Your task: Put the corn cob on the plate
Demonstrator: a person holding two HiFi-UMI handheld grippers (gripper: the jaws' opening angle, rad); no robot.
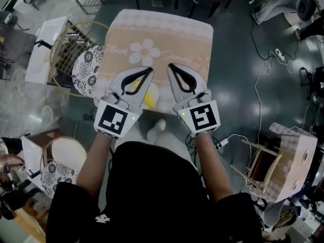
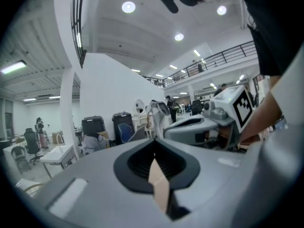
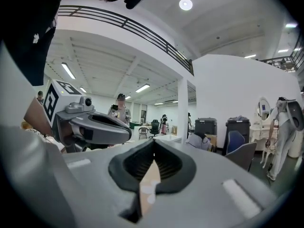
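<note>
You hold both grippers side by side above the near edge of the table (image 1: 167,29), which is covered by a beige flowered cloth. Your left gripper (image 1: 150,70) and right gripper (image 1: 169,66) each have their jaws pressed together with nothing between them. The yellow corn cob (image 1: 150,101) lies on a pale plate (image 1: 158,91) at the table's near edge, partly hidden beneath your left gripper

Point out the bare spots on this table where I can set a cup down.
Bare: the tablecloth from the plate to the far edge. Crowded: the near edge, where plate and corn cob show beneath the left gripper, with the right gripper beside it.
</note>
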